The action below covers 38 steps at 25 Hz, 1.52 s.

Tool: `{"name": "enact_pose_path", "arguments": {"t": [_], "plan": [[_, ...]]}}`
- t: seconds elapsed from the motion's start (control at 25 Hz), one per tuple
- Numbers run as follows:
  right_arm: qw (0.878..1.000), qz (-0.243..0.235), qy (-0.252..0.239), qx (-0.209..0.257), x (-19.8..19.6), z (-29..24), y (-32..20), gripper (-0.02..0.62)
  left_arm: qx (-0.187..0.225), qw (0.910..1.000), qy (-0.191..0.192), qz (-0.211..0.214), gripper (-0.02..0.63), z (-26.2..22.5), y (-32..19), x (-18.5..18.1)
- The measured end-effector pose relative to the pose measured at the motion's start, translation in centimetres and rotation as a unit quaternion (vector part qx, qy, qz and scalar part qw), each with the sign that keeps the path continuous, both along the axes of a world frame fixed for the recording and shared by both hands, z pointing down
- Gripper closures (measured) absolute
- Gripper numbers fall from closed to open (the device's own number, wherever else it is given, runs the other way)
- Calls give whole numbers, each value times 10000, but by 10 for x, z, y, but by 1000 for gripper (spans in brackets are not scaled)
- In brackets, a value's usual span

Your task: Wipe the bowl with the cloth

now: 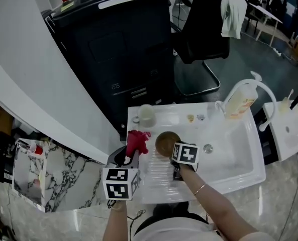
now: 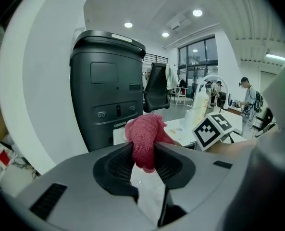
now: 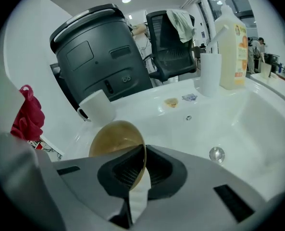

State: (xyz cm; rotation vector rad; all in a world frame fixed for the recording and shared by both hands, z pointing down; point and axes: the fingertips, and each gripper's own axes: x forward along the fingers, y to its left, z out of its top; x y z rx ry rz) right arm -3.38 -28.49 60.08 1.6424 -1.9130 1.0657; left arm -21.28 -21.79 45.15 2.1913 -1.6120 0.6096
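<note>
White sink bench [image 1: 236, 178] lay beneath the left tongs [image 1: 133, 154] and right tongs [image 1: 172, 157] in the head view. Left gripper view: left tongs clamped tight on the red cloth [image 2: 144, 134]. Right gripper view: right tongs pinched the rim of the brown bowl [image 3: 112, 138], cloth off to their left.

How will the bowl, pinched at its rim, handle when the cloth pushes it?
Probably stiff: the bowl shows no bending with the right tool shut on its thin rim. Likely light, since that edge grip seems to hold it tilted. Smooth-looking, so it may pivot when the cloth presses.
</note>
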Motion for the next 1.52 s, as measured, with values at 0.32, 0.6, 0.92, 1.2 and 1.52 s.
{"name": "enact_pose_path", "arguments": {"t": [0.32, 0.6, 0.92, 1.2, 1.52], "plan": [[9992, 223, -75, -313, -2, 22, -7, 580, -88, 9999, 67, 38, 486, 9, -17, -10], [9995, 89, 14, -290, -6, 26, -14, 574, -157, 9998, 114, 80, 486, 15, -23, -13], [9998, -165, 108, -30, -14, 22, -23, 554, -186, 9997, 118, 64, 486, 17, -26, -17], [9994, -253, 99, 230, -14, 14, -29, 501, -177, 9998, 121, 21, 486, 17, -24, -18], [9944, -445, 147, 945, -10, -26, -30, 497, -36, 9999, 144, 31, 486, 11, -21, -8]]}}
